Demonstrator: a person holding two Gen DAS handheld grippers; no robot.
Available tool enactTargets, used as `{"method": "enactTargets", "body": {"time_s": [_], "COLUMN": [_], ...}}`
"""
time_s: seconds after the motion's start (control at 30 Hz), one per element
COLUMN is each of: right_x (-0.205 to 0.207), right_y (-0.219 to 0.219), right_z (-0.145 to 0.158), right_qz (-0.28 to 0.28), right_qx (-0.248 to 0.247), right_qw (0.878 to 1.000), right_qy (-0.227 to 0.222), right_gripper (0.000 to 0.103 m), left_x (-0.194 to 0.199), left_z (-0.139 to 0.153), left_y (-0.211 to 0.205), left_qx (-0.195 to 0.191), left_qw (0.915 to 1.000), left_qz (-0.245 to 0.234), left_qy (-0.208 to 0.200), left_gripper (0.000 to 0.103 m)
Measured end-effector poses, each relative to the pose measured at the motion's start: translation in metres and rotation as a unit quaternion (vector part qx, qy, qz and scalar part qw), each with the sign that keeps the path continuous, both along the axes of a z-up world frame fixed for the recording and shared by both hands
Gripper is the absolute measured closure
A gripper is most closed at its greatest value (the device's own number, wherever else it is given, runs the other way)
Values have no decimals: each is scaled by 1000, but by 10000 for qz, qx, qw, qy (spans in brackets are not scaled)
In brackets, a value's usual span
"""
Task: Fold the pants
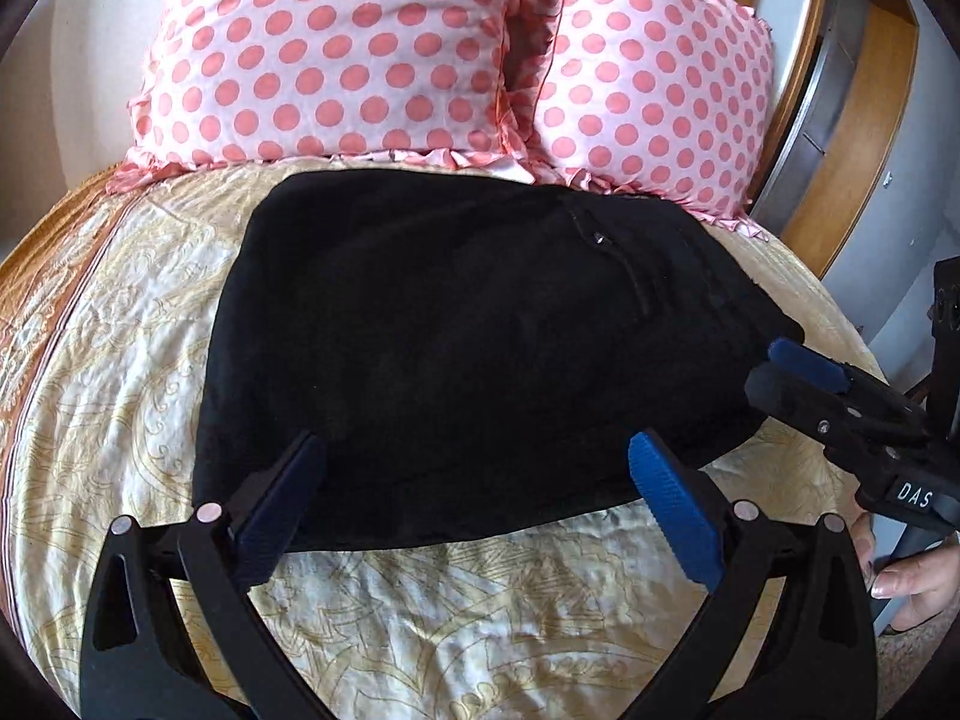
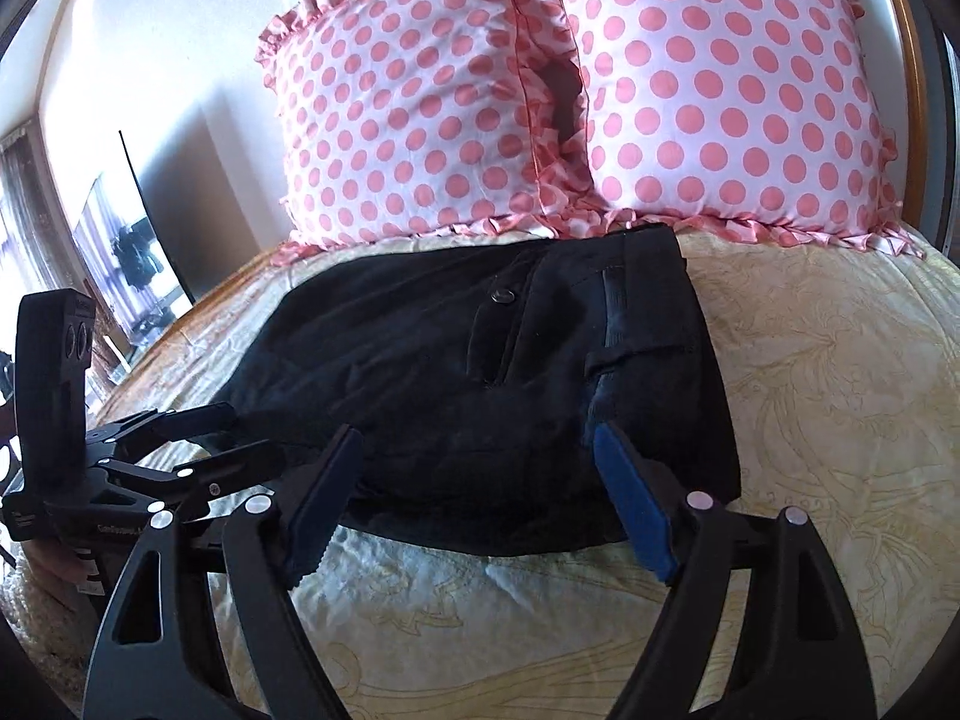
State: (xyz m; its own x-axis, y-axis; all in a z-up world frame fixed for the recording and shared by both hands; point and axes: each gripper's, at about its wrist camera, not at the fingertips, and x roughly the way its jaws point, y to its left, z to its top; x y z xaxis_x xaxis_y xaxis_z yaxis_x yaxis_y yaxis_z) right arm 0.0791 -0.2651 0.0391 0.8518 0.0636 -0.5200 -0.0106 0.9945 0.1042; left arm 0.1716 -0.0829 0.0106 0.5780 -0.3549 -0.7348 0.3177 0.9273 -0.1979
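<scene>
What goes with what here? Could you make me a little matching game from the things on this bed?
Things:
1. pants
2. pillows
3. bedspread
4. left claw

Descriptions:
A. cream with a yellow pattern
B. open, at the near edge of the pants
C. black, folded, lying flat
D. white with pink dots, propped at the head of the bed

Pairs: 1-C, 2-D, 3-A, 4-B

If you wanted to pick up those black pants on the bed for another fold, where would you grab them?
Probably the near hem edge of the black folded pants, coming in low from the front over the cream patterned bedspread. That edge lies flat, thin and free right before the open left gripper and open right gripper, while the far edge sits by the pink polka-dot pillows.
</scene>
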Motion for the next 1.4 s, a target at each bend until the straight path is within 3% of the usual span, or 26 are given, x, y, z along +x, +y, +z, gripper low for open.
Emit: {"method": "enactTargets", "body": {"time_s": [0.07, 0.27, 0.4, 0.5, 0.73, 1.0, 1.17, 1.4], "right_x": [8, 7, -5, -5, 23, 32, 10, -36], "right_y": [-2, 4, 5, 6, 3, -1, -2, 8], "right_z": [-14, -18, -2, 8, -10, -15, -3, 7], "right_qz": [-3, 49, 9, -123, -312, -202, -351, -1000], "right_qx": [41, -120, -92, -299, -490, -397, -260, -320], "right_qw": [9996, 9997, 9997, 9987, 9979, 9982, 9990, 9933], "right_qy": [292, 187, -217, -403, 274, 410, 45, -479], "right_gripper": [20, 14, 15, 15, 15, 7, 7, 1], "left_x": [4, 2, -3, -4, 11, 15, 1, -39], "left_z": [-6, -10, 0, 6, -8, -13, -3, 16], "left_y": [-2, -8, -6, -9, -12, -12, 1, 29], "left_qx": [64, 352, 407, 657, 809, 762, 615, 714], "left_qw": [9999, 9994, 9990, 9968, 9962, 9967, 9976, 9925], "left_qz": [45, 54, 89, 202, 279, 256, 229, 624], "left_qy": [76, -19, -183, -416, -153, -138, -233, -765], "left_gripper": [2, 2, 2, 2, 2, 2, 2, 2]}}
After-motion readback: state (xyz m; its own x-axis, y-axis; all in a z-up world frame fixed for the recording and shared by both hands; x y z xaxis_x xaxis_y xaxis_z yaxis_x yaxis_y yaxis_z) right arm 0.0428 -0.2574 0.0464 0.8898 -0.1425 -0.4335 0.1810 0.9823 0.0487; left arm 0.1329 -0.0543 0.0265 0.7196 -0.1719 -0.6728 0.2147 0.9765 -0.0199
